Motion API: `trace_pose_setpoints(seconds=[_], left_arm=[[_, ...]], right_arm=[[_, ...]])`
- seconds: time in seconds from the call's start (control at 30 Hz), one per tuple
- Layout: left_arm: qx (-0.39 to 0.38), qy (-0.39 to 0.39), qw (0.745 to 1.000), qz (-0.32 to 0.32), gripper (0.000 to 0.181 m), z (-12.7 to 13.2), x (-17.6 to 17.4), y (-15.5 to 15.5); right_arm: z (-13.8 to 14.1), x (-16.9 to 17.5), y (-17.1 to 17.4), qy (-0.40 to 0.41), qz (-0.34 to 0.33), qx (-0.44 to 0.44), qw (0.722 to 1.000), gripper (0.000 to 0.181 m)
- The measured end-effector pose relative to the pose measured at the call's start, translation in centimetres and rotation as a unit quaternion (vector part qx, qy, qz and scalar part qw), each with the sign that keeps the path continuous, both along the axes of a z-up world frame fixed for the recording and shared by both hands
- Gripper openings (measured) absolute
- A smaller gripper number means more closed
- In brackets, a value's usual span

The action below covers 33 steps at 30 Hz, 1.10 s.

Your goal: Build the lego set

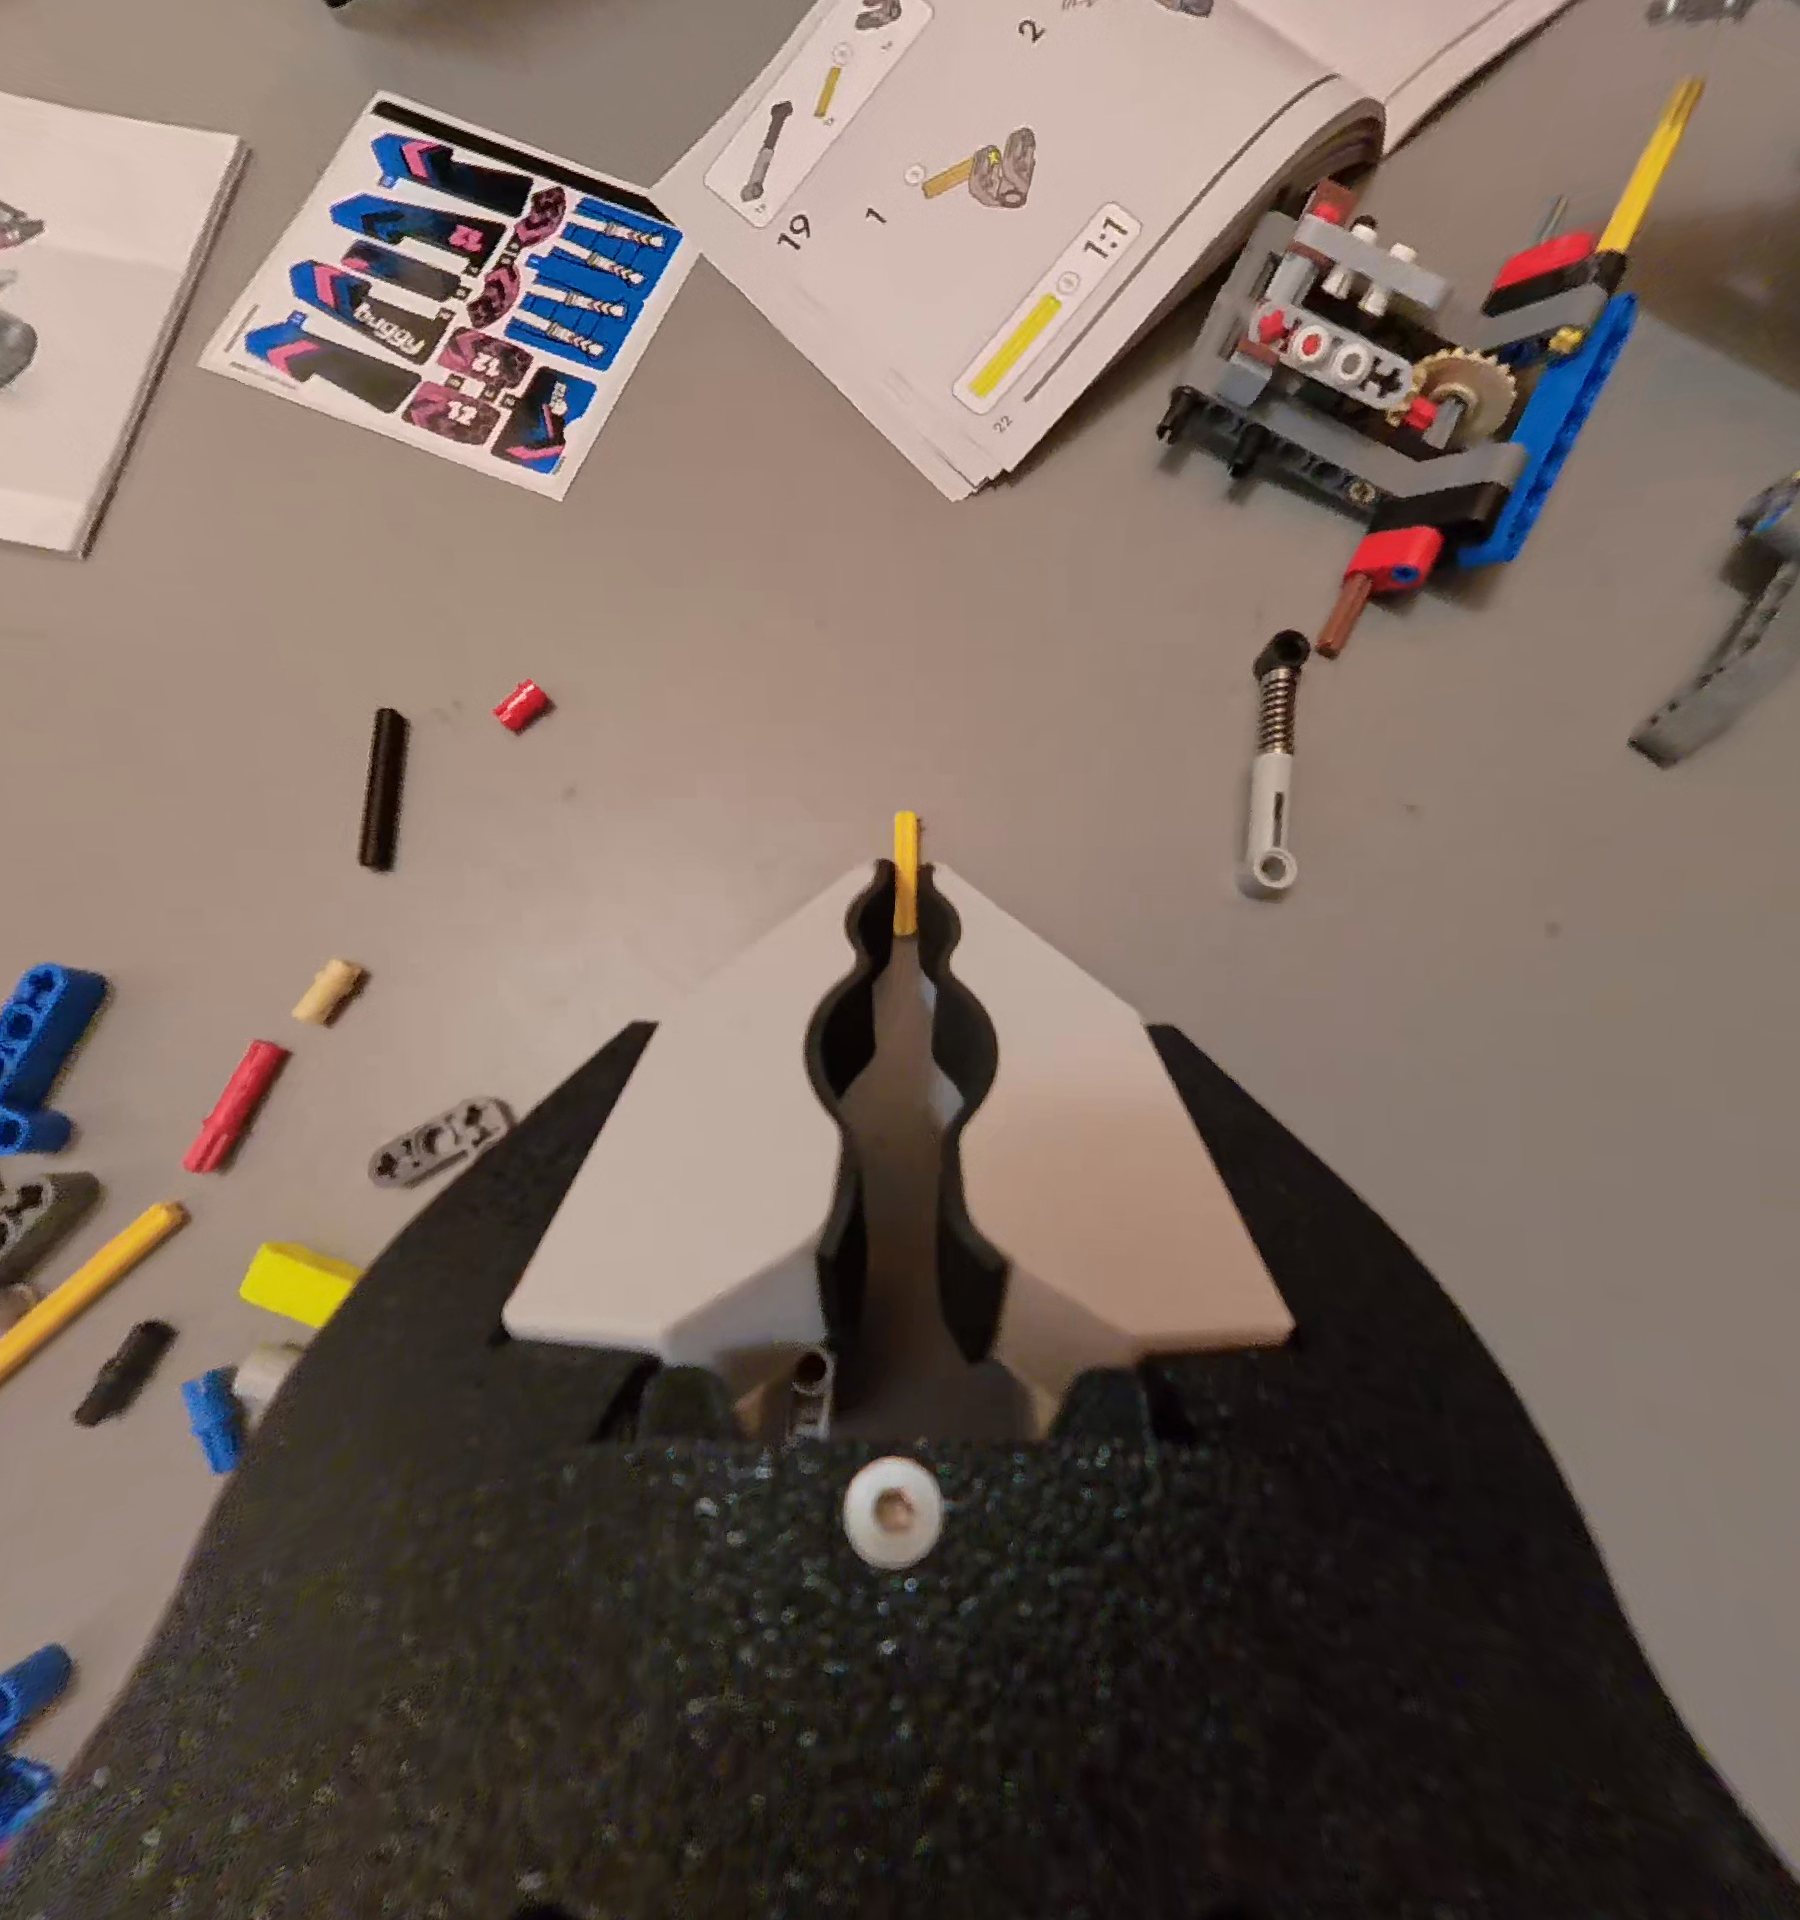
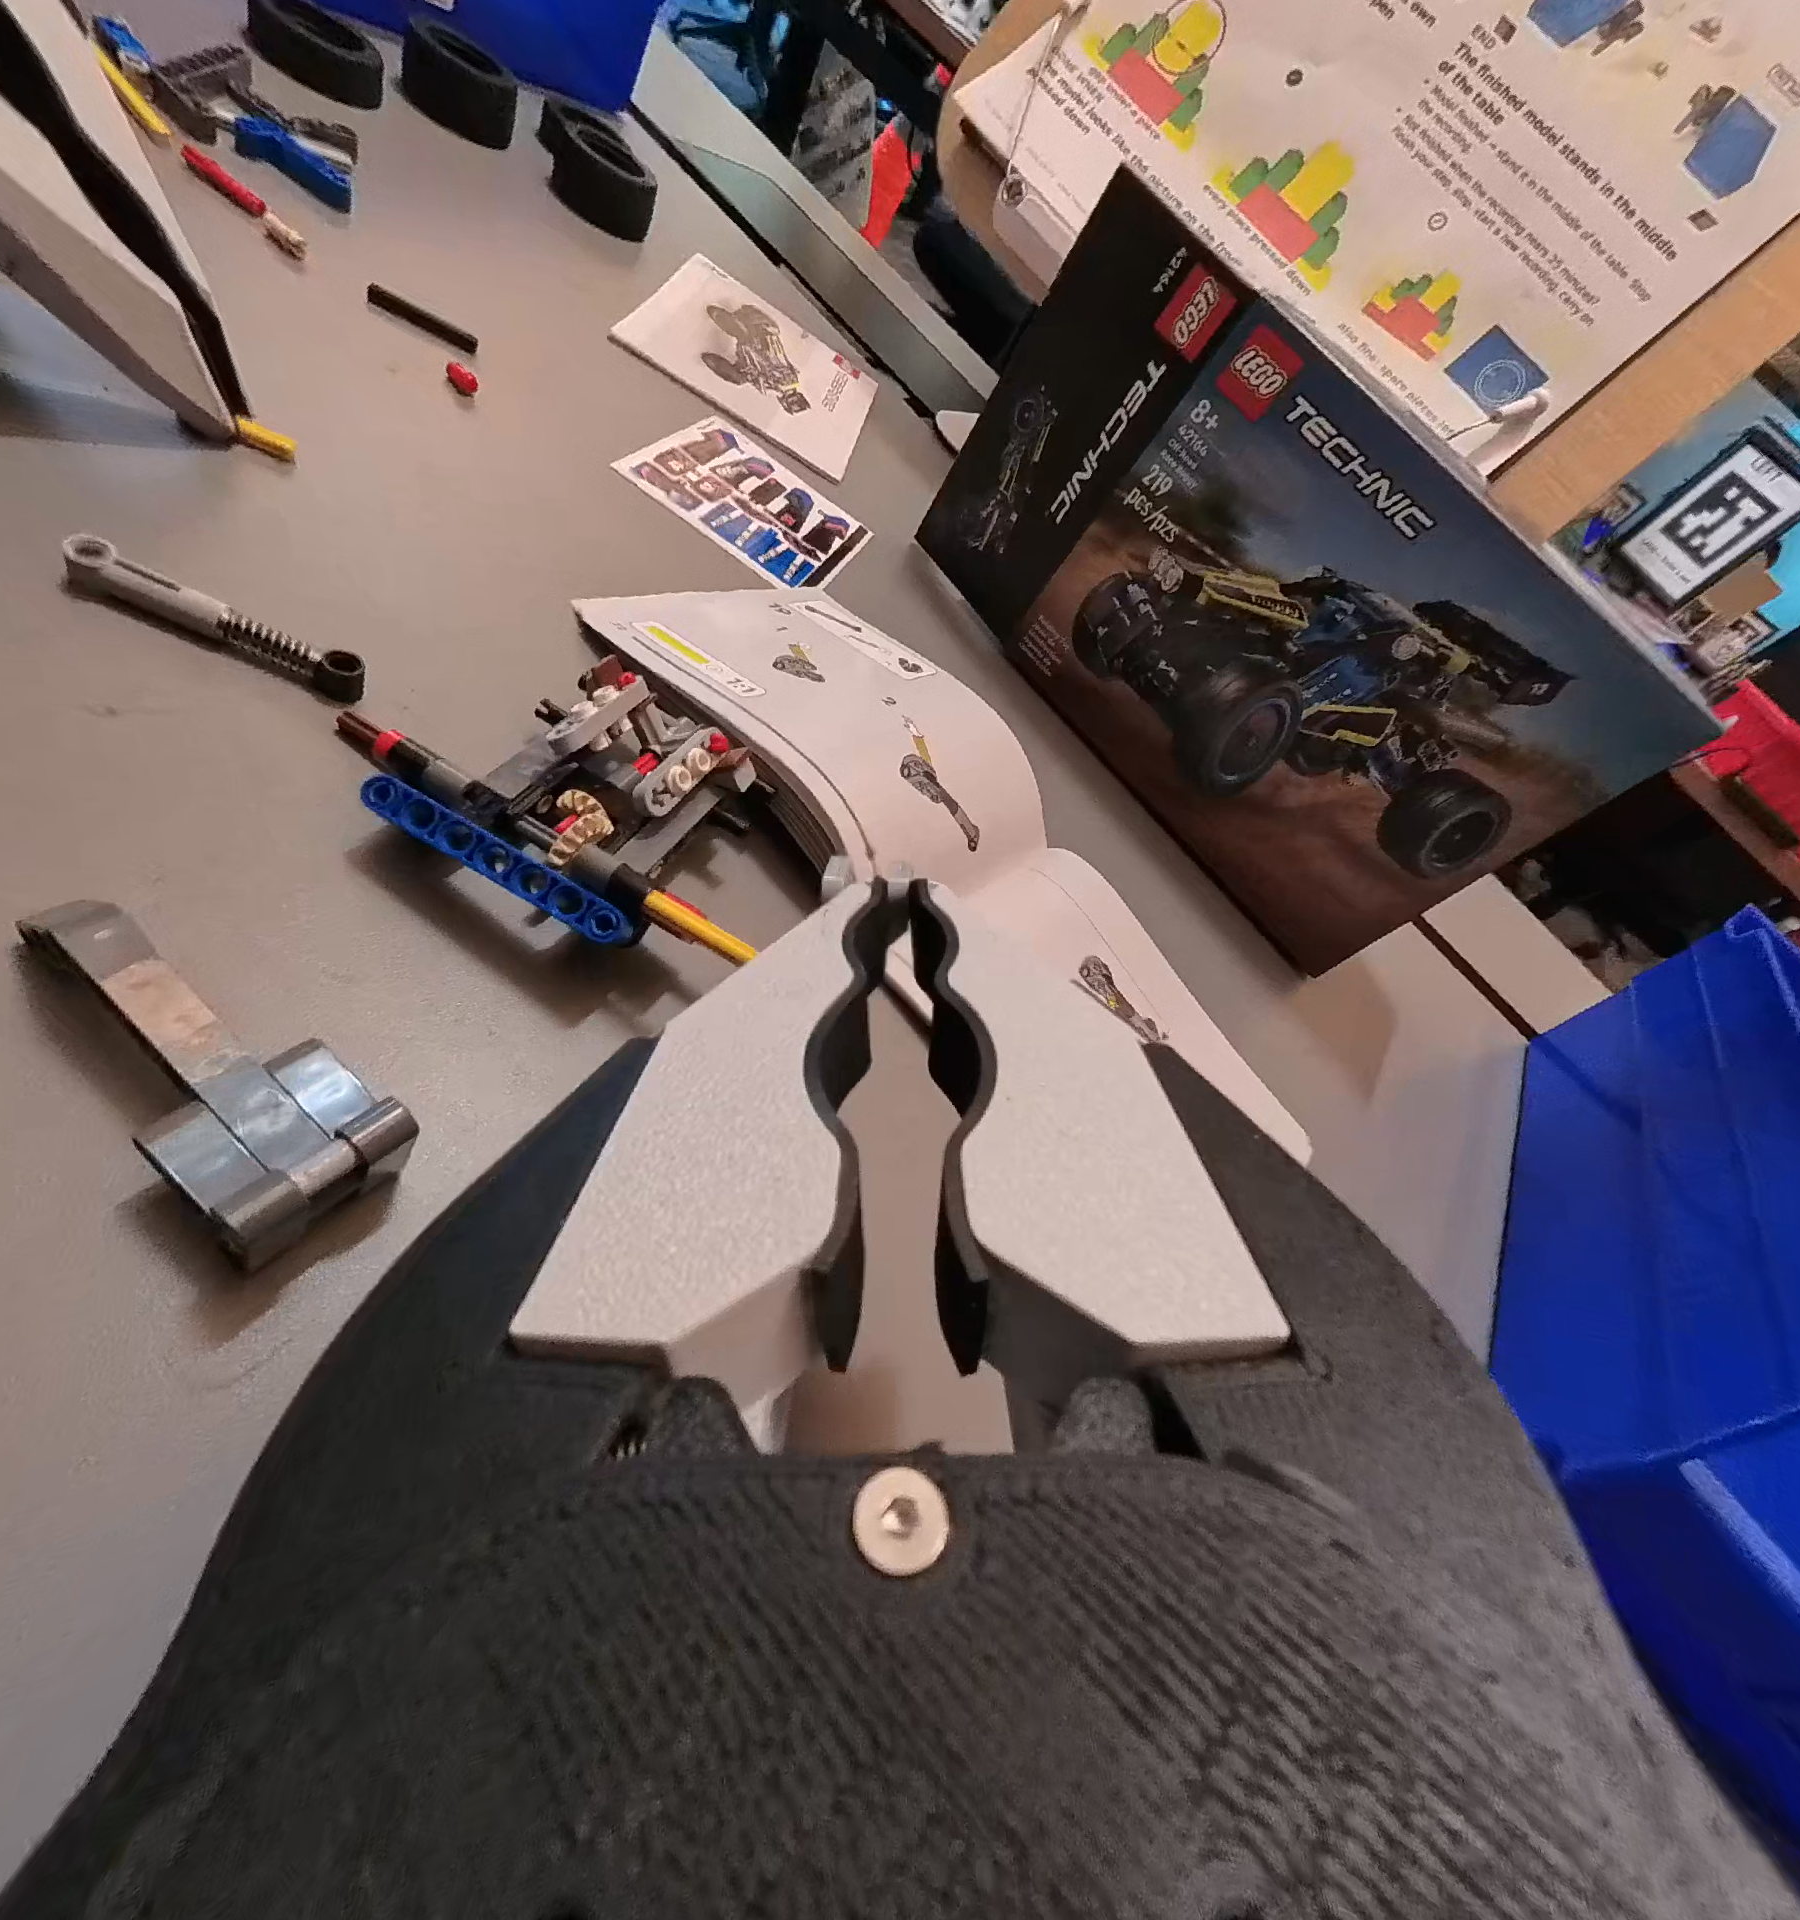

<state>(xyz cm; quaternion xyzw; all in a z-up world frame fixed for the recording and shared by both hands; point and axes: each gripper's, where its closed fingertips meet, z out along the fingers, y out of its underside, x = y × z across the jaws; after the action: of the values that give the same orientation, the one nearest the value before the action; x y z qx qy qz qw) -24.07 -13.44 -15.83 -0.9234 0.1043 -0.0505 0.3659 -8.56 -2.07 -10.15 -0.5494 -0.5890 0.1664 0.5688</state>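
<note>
Above the grey tabletop (image 1: 875, 644), the left gripper (image 1: 904, 883) pinches a yellow axle (image 1: 904, 868) at its tips — the chassis (image 1: 1395, 384) lies far right. Right view: the right gripper (image 2: 898, 896) is closed, empty — chassis (image 2: 563, 800) left, beside the manual (image 2: 875, 727).

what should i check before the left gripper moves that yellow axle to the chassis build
1. Left gripper shut on the short yellow axle: ok.
2. Axle sticks out past the tips: ok.
3. Right gripper empty, shut: ok.
4. Chassis assembly steadied by anything: not ok, it lies free on the table.
5. Instruction booklet open: ok.
6. Which hole takes the axle: cannot tell.
</note>
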Motion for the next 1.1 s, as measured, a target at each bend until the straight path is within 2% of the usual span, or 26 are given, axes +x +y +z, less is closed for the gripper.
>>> trace_pose_setpoints(seconds=[0.1, 0.23, 0.37, 0.5, 0.7, 0.9, 1.0, 1.1], left_arm=[[-0.018, -0.011, 1.000, -0.005, 0.002, 0.3, 0.4, 0.1], [0.062, -0.159, 0.985, -0.024, 0.001, 6.3, 5.4, 2.3], [0.079, -0.164, 0.981, -0.073, 0.001, 9.4, 10.8, 4.0], [0.070, -0.154, 0.980, -0.101, 0.002, 10.3, 14.4, 5.5], [0.072, -0.176, 0.976, -0.102, 0.002, 11.2, 15.5, 6.4], [0.072, -0.176, 0.977, -0.097, 0.002, 11.4, 15.4, 6.3], [0.072, -0.176, 0.977, -0.094, 0.002, 11.2, 15.3, 6.2], [0.071, -0.174, 0.978, -0.092, 0.002, 11.1, 15.1, 6.1]], right_arm=[[0.8, -0.3, 0.1, 0.035, 0.006, -0.045, 0.998, 0.001], [2.9, -0.4, -0.5, 0.131, 0.036, -0.172, 0.976, 0.002], [5.1, -0.2, -1.4, 0.243, 0.086, -0.331, 0.908, 0.001], [6.2, 0.1, -1.8, 0.298, 0.112, -0.406, 0.856, 0.002], [6.0, 0.1, -2.3, 0.302, 0.120, -0.403, 0.856, 0.002], [5.9, -0.3, -2.7, 0.292, 0.125, -0.382, 0.868, 0.002], [6.0, -0.4, -3.0, 0.282, 0.125, -0.353, 0.883, 0.002], [5.9, -0.6, -3.1, 0.260, 0.111, -0.291, 0.914, 0.002]])
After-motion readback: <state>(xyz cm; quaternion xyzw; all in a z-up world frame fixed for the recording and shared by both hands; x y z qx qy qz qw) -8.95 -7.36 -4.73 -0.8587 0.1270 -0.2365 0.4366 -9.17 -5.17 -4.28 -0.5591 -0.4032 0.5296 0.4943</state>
